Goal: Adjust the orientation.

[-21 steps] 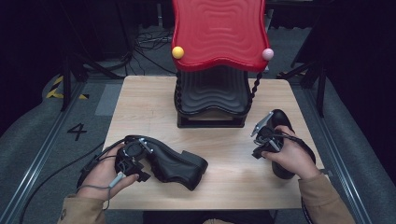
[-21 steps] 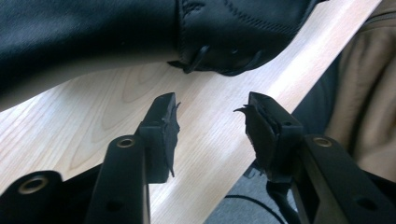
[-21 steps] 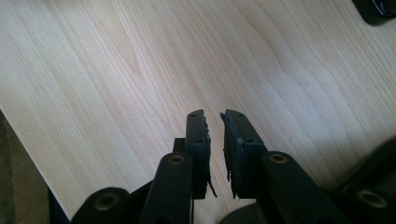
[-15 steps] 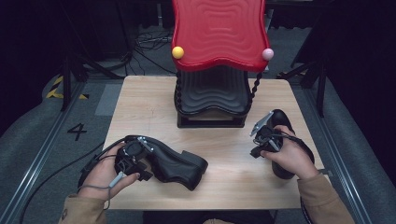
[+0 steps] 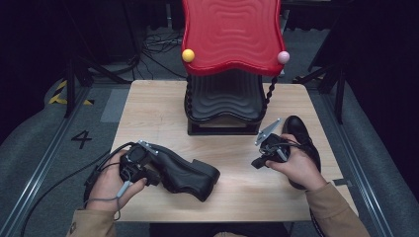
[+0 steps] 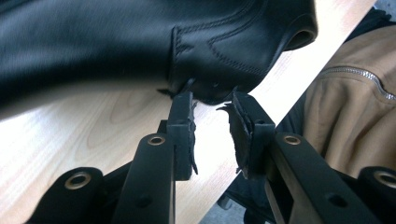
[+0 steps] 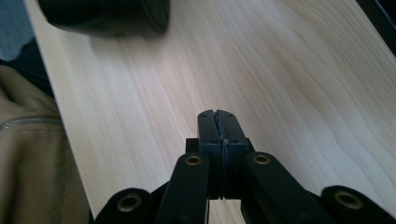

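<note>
Where the high view looks down on the table (image 5: 158, 113), we read the scene so:

Left boot: a black boot (image 5: 185, 173) lies on its side at the near left of the table, toe pointing right, its opening turned toward our left hand (image 5: 111, 180).

Left gripper: we see the left gripper (image 5: 141, 165) right at the boot's back edge. In the left gripper view its jaws stand apart, released, with the tips of the left gripper (image 6: 212, 109) at the stitched rim of the boot (image 6: 154, 42); whether the pads touch the leather we cannot tell.

Right boot: a second black boot (image 5: 302, 140) lies at the right edge of the table, partly under our right hand (image 5: 296, 168).

Right gripper: the right gripper (image 5: 262, 160) hangs over bare wood, left of that second boot. In the right gripper view the right gripper (image 7: 217, 116) is clenched, pad against pad, with nothing between.

Rack: a rack (image 5: 225, 98) with a red top tray and a black lower tray stands at the far middle of the table.

What the gripper views add: the high view hides both jaw gaps; the gripper views settle them. The left gripper view also gives the boot's seams and a tan sleeve (image 6: 355, 107). The right gripper view gives a dark boot sole (image 7: 105, 16) at its top left and tan cloth (image 7: 28, 154) at its left.
</note>
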